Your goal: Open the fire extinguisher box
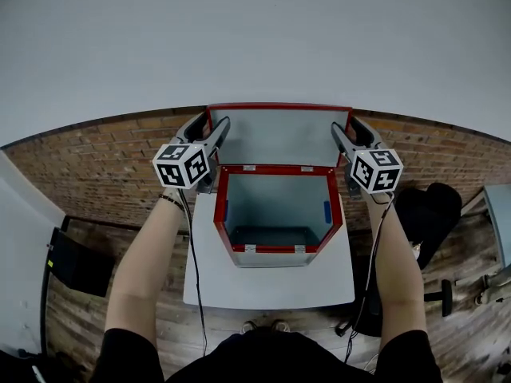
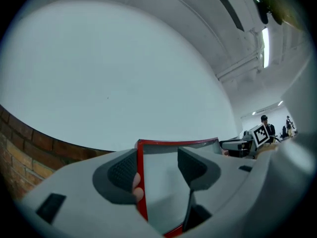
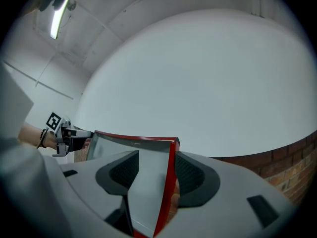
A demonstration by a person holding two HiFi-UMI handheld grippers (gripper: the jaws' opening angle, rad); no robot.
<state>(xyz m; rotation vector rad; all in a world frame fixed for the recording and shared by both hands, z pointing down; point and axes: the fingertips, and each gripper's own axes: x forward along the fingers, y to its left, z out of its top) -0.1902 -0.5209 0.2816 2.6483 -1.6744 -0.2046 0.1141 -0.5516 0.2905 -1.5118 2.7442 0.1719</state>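
The red fire extinguisher box (image 1: 275, 168) stands on a white table (image 1: 271, 286), open, its grey inside bare. Its lid (image 1: 275, 138) is raised and leans back toward the white wall. My left gripper (image 1: 209, 126) sits at the lid's upper left corner and my right gripper (image 1: 351, 128) at the upper right. In the left gripper view the lid's red edge (image 2: 140, 182) lies against the outer pad, with the inner pad set apart; the gripper (image 2: 158, 170) is open. The right gripper (image 3: 156, 172) straddles the lid's red edge (image 3: 168, 182) the same way.
A brick-patterned band (image 1: 96, 158) runs below the white wall behind the table. A black chair (image 1: 431, 214) stands to the right and a dark case (image 1: 68, 262) to the left. Distant people (image 2: 265, 120) show in the left gripper view.
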